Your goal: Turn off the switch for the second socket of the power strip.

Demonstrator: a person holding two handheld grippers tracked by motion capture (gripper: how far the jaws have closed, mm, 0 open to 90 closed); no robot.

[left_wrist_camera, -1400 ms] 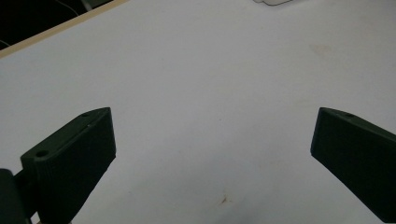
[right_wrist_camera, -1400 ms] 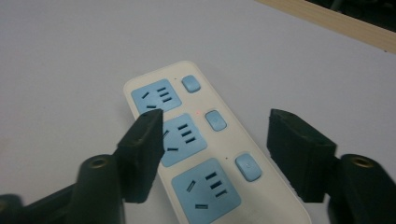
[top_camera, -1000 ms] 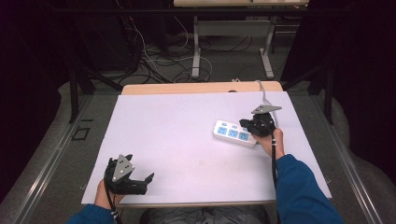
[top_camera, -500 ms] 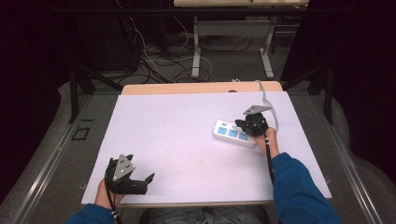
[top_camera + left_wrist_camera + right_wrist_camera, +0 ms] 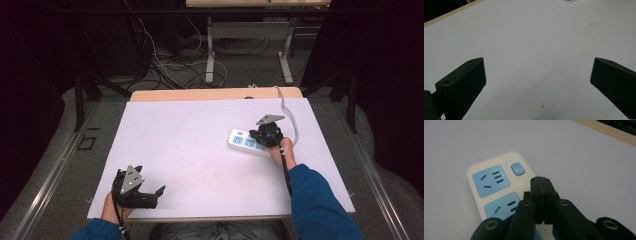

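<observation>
Power strip (image 5: 248, 144) on white table (image 5: 190, 140), right hand-held gripper (image 5: 541, 185) closed above it, left hand-held gripper (image 5: 537, 75) open

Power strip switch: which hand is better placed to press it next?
Right. The right tongs, shut, hang over the power strip just short of its blue switch. The left tongs, open, sit at the table's near-left corner, far from it.

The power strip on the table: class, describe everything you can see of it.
The power strip is a flat, cream-white plastic bar with rounded corners, pale blue socket panels and a small blue button near one end. It lies flat on the white table, right of centre, with a pale cable curving off behind. The shut right gripper hovers just above it; whether they touch is unclear.
</observation>
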